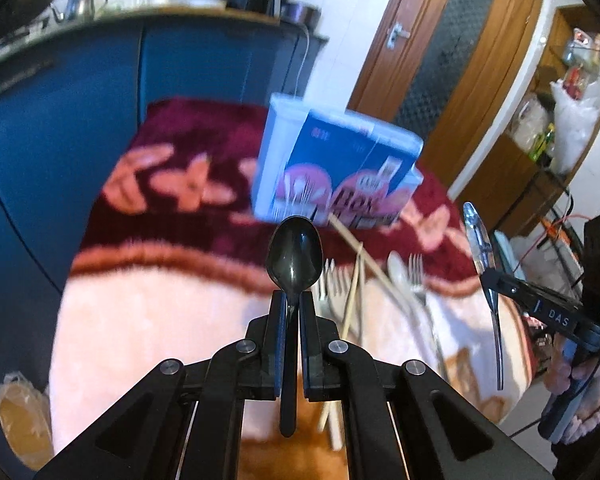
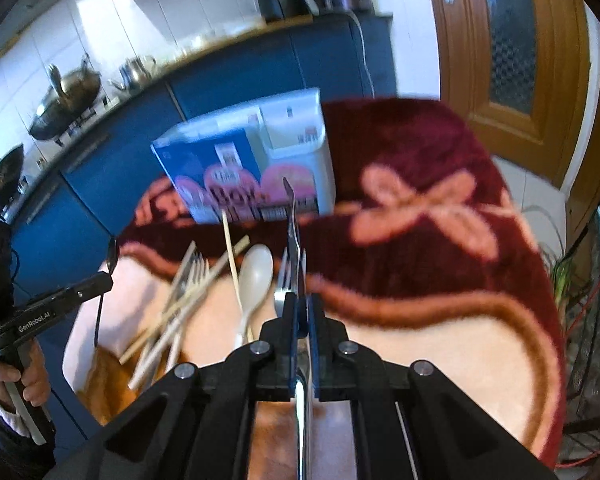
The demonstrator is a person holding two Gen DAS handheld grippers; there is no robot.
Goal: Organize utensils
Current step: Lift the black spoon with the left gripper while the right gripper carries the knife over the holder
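Note:
My left gripper (image 1: pixel 293 300) is shut on a black plastic spoon (image 1: pixel 295 252), bowl up, held above the table. My right gripper (image 2: pixel 300 304) is shut on a metal spoon (image 2: pixel 294 216) seen edge-on; in the left wrist view that metal spoon (image 1: pixel 478 240) shows at the right. A white utensil box with a blue label (image 1: pixel 332 168) stands on the dark red part of the cloth, also in the right wrist view (image 2: pixel 252 168). A pile of forks, chopsticks and a white spoon (image 2: pixel 256 272) lies in front of the box, below both grippers.
The table is covered with a red and pink blanket (image 2: pixel 440 240). Blue kitchen cabinets (image 1: pixel 80 128) with pots and a kettle stand behind it. A wooden door (image 1: pixel 440 60) is at the right. Wire racks and cables (image 2: pixel 580 300) stand beside the table.

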